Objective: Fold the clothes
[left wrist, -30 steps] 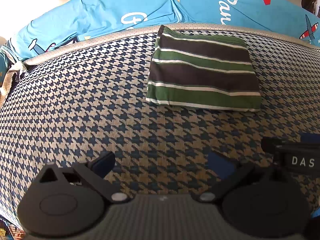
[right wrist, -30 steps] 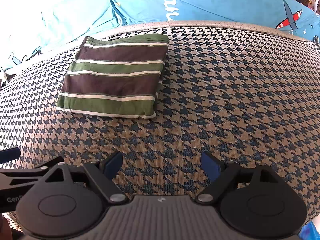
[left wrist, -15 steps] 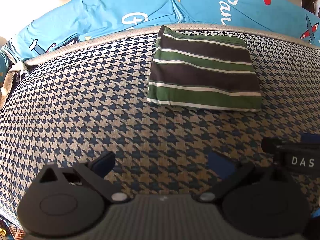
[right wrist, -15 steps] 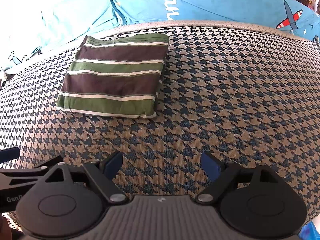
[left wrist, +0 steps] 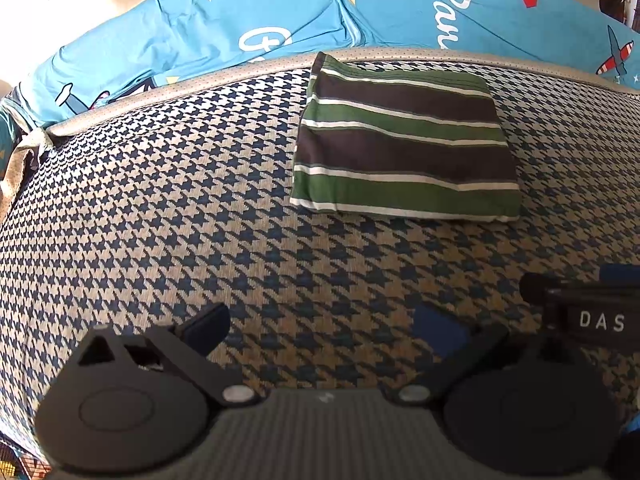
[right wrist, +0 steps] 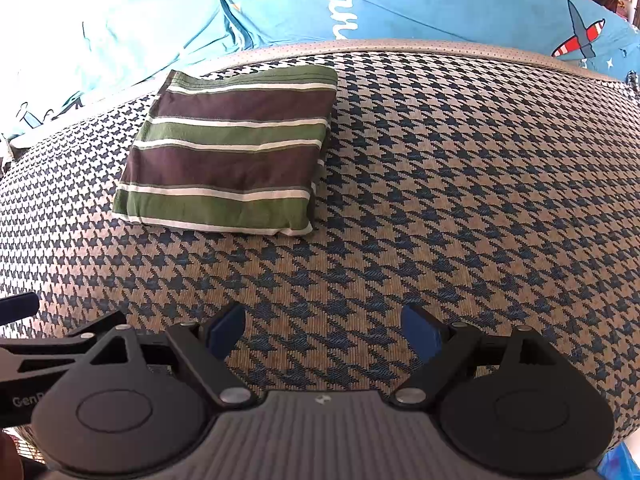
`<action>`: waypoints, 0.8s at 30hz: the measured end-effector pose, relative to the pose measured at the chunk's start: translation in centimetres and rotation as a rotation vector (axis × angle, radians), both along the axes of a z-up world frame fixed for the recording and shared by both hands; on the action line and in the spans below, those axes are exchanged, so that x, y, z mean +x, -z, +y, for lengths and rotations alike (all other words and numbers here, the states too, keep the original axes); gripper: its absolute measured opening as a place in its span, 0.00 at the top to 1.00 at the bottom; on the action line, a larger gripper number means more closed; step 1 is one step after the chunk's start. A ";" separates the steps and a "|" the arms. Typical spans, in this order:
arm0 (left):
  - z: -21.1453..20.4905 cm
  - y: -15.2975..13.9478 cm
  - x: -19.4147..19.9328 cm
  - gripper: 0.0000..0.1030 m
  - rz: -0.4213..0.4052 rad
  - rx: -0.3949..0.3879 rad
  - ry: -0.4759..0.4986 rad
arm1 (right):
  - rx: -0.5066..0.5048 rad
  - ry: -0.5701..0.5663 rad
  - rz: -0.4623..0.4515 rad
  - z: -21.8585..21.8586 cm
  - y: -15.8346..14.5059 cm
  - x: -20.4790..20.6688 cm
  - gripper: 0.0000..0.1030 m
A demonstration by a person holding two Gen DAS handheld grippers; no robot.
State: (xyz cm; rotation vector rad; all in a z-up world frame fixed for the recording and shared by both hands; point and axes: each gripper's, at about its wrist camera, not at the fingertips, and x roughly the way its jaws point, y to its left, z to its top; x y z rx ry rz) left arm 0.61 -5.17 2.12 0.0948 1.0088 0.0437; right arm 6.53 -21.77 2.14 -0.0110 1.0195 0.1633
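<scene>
surface: houndstooth cushion (left wrist: 200,208) | behind: blue printed bedding (right wrist: 400,8) | light: bright daylight, upper left

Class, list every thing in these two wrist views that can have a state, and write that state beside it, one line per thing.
striped garment: folded into a neat rectangle, lying flat on the houndstooth surface, untouched.
left gripper: open, empty, short of the garment.
right gripper: open, empty, short of the garment.
blue printed fabric: lying unfolded and creased beyond the surface's far edge.
</scene>
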 end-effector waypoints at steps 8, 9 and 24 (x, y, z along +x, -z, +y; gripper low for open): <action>0.4 -0.1 -0.1 0.00 -0.002 0.002 0.007 | -0.002 0.002 0.002 0.0 0.1 0.0 0.17; 0.4 -0.1 -0.1 0.00 -0.002 0.002 0.008 | -0.002 0.001 0.002 0.0 0.1 0.0 0.17; 1.0 0.3 0.1 0.00 0.017 -0.008 -0.001 | -0.011 0.005 0.001 0.0 0.1 0.5 0.17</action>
